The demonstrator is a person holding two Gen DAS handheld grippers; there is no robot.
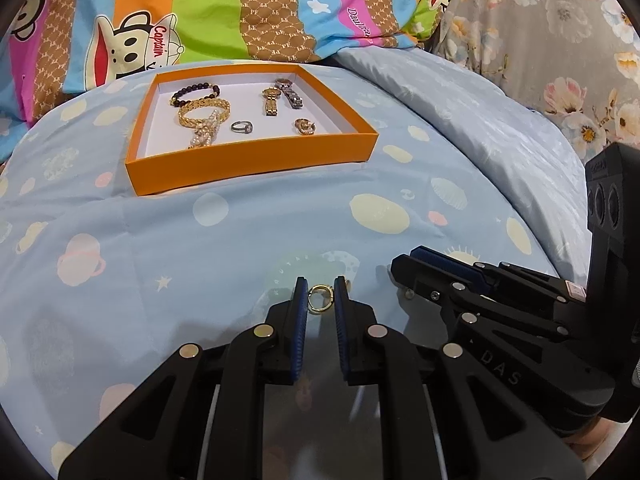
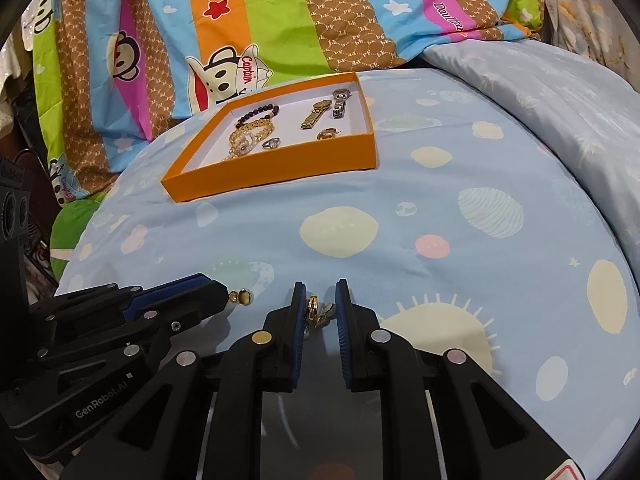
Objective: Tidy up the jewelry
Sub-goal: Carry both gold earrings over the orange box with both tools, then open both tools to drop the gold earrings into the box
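My left gripper (image 1: 320, 286) is shut on a small gold hoop earring (image 1: 318, 299), which stands upright between the blue pads just above the light blue bedsheet. In the right wrist view that hoop (image 2: 245, 297) sticks out from the left gripper's tip. My right gripper (image 2: 320, 288) is shut on another gold earring (image 2: 317, 313), which hangs tilted between its pads. The two grippers sit side by side, tips close together. Farther back lies an orange box (image 1: 256, 160) holding bracelets, two watches (image 1: 280, 96), a silver ring (image 1: 242, 127) and a gold earring pair (image 1: 305, 126).
The bed is covered by a light blue sheet (image 2: 440, 184) with planet prints. A striped cartoon pillow (image 1: 208, 12) lies behind the box, and a floral grey cover (image 1: 560, 52) rises at the right. The sheet drops away at the left in the right wrist view.
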